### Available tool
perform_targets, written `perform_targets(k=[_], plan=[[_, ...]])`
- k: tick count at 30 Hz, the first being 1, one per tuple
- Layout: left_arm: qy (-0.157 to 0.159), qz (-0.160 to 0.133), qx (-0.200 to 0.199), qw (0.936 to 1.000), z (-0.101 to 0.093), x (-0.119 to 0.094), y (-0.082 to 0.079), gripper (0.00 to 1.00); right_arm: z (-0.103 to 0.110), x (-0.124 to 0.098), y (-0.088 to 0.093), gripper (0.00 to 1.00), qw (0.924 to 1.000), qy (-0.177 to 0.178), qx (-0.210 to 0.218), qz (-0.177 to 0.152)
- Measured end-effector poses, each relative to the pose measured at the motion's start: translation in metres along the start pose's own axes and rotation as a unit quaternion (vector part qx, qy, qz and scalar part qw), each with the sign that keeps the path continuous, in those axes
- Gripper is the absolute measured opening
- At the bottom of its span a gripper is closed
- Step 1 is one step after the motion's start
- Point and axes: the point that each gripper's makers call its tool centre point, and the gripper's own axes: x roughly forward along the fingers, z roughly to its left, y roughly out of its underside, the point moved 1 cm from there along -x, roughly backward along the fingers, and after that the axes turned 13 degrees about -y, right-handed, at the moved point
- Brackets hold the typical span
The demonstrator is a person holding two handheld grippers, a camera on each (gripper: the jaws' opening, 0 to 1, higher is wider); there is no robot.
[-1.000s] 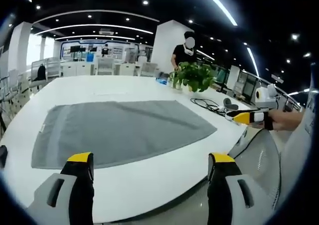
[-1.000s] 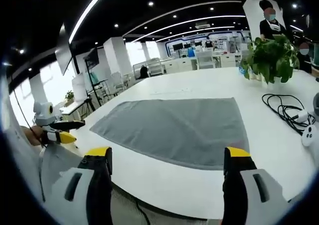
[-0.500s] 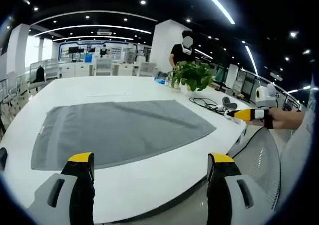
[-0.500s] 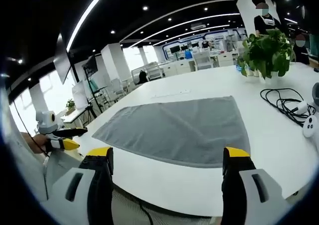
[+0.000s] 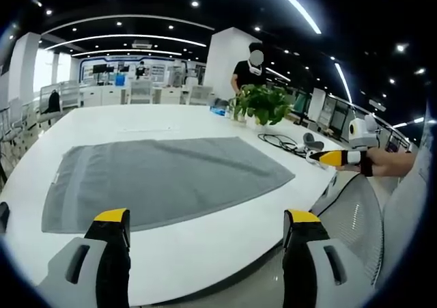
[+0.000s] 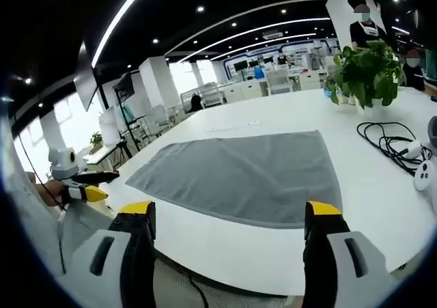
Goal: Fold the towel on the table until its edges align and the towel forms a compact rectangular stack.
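A grey towel (image 5: 164,178) lies spread flat on the white table (image 5: 205,236); in the right gripper view the same towel (image 6: 246,175) stretches across the middle. My left gripper (image 5: 206,219) hangs open before the table's near edge, short of the towel, with nothing between its yellow-tipped jaws. My right gripper (image 6: 231,211) is open too, held off the table's near edge with empty jaws. The right gripper (image 5: 334,158) reaches in from the right of the left gripper view, held by a hand. At the left of the right gripper view, the left gripper (image 6: 85,188) shows.
A potted green plant (image 5: 263,104) stands at the table's far side, with black cables (image 6: 392,147) and a white controller (image 6: 425,178) beside it. A person in black (image 5: 251,72) stands behind the plant. Desks and chairs fill the room beyond.
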Motion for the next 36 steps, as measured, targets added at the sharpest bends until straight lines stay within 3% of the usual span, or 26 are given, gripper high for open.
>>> perform_targets(k=[5,16,20,27,33,36], plan=[[0.007,0.002,0.007,0.9999,-0.003,0.000,0.001,0.95,0.000,0.001,0.001,0.91,1.0000,0.003,0.002,0.004],[0.020,0.015,0.012,0.9996,-0.011,-0.001,-0.001,0.97,0.002,-0.003,-0.007,0.89,0.9996,0.012,0.017,-0.021],[0.026,0.018,-0.003,0.9995,-0.011,0.000,-0.009,0.97,0.004,-0.002,-0.009,0.90,0.9996,0.011,0.015,-0.021],[0.033,0.001,0.016,0.9993,-0.011,0.012,-0.033,0.97,-0.003,-0.004,-0.026,0.90,0.9988,0.012,0.019,-0.044],[0.062,-0.017,0.055,0.9964,-0.030,0.028,-0.053,0.95,-0.013,-0.003,-0.041,0.90,0.9989,0.013,0.003,-0.044],[0.080,-0.027,0.067,0.9941,-0.048,0.037,-0.064,0.95,-0.020,-0.004,-0.049,0.90,0.9988,0.013,-0.002,-0.047]])
